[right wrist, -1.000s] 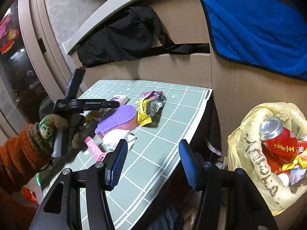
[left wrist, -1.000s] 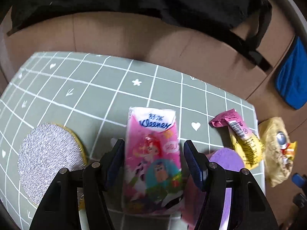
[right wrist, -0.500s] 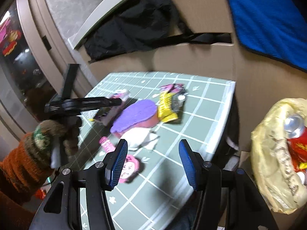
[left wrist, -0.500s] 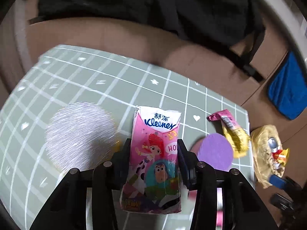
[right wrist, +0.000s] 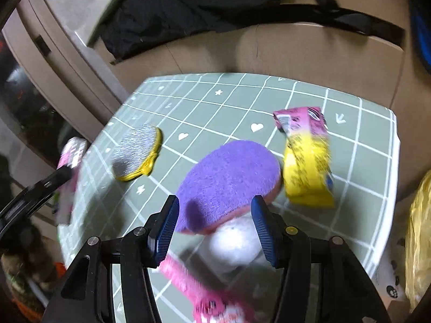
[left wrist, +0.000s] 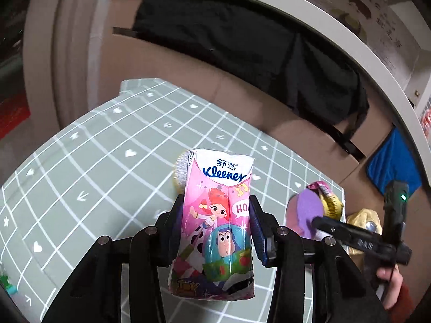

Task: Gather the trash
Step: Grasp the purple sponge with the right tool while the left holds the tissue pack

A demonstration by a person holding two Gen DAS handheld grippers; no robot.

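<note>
My left gripper (left wrist: pixel 216 226) is shut on a pink Kleenex tissue pack (left wrist: pixel 218 223) and holds it above the green grid table (left wrist: pixel 107 167). My right gripper (right wrist: pixel 215 226) is open low over the table, with a crumpled white tissue (right wrist: pixel 234 245) between its fingers and a purple sponge (right wrist: pixel 229 180) just ahead. A yellow and pink snack wrapper (right wrist: pixel 307 158) lies to the right of the sponge. A yellow trash bag (left wrist: pixel 363 223) with a can sits off the table's right edge. The tissue pack shows blurred at the left of the right wrist view (right wrist: pixel 72 150).
A grey and yellow scrub pad (right wrist: pixel 137 156) lies left of the sponge. A pink wrapper (right wrist: pixel 194 285) lies under my right gripper. Cardboard walls (left wrist: pixel 242 99) with a black cloth (left wrist: pixel 242 45) stand behind the table. A blue towel (left wrist: pixel 390 161) hangs at right.
My left gripper closed on the tissue pack and lifted it off the table. My right gripper moved from beside the table to low over the white tissue and purple sponge.
</note>
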